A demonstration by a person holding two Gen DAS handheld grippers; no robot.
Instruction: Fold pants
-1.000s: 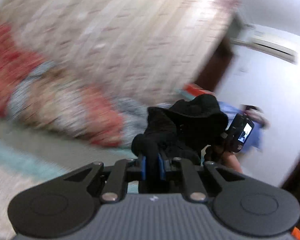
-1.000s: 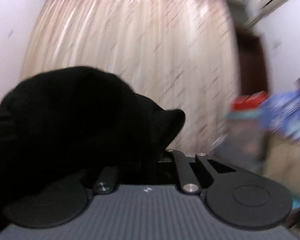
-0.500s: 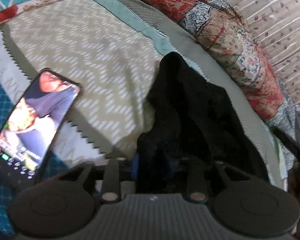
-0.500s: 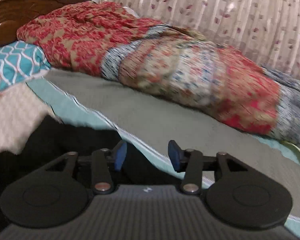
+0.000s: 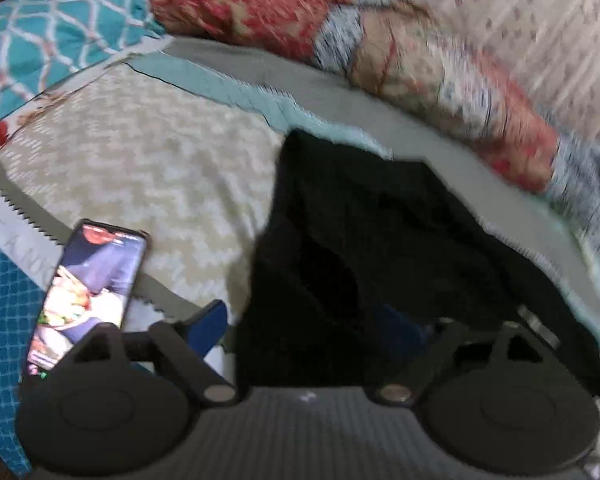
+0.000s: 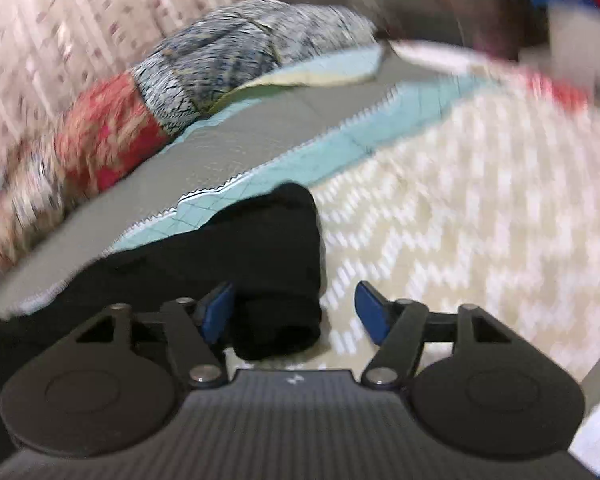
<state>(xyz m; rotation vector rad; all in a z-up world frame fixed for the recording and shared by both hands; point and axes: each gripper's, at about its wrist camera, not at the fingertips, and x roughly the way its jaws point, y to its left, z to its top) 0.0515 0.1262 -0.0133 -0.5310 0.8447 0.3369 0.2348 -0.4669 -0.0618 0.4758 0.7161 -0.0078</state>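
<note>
Now both sets of jaws are seen spread apart, having just been opening. Between the fingers of the left gripper (image 5: 312,326) black cloth is seen, but no pad is pressed on it; its left blue pad (image 5: 204,326) is clear of the fabric, while the right one is lost in dark cloth and blur. 1 second ago those jaws were pinched shut on the pants, lifted in the air against a curtain. The right gripper (image 6: 296,314) is likewise wide, with a rolled end of the pants (image 6: 260,264) lying between the fingers, just beside the left blue pad (image 6: 218,314) and apart from the right one. 1 second ago that gripper was buried in raised black cloth. The pants are now laid on the bedspread (image 5: 140,168), in a loose dark heap reaching from the grippers toward the teal border. A phone (image 5: 88,292) with a lit screen is seen left of the heap, as at half a second ago. A red patterned blanket (image 5: 440,72) is bunched behind, in front of a curtain (image 6: 40,20). Both views are motion-blurred.
</note>
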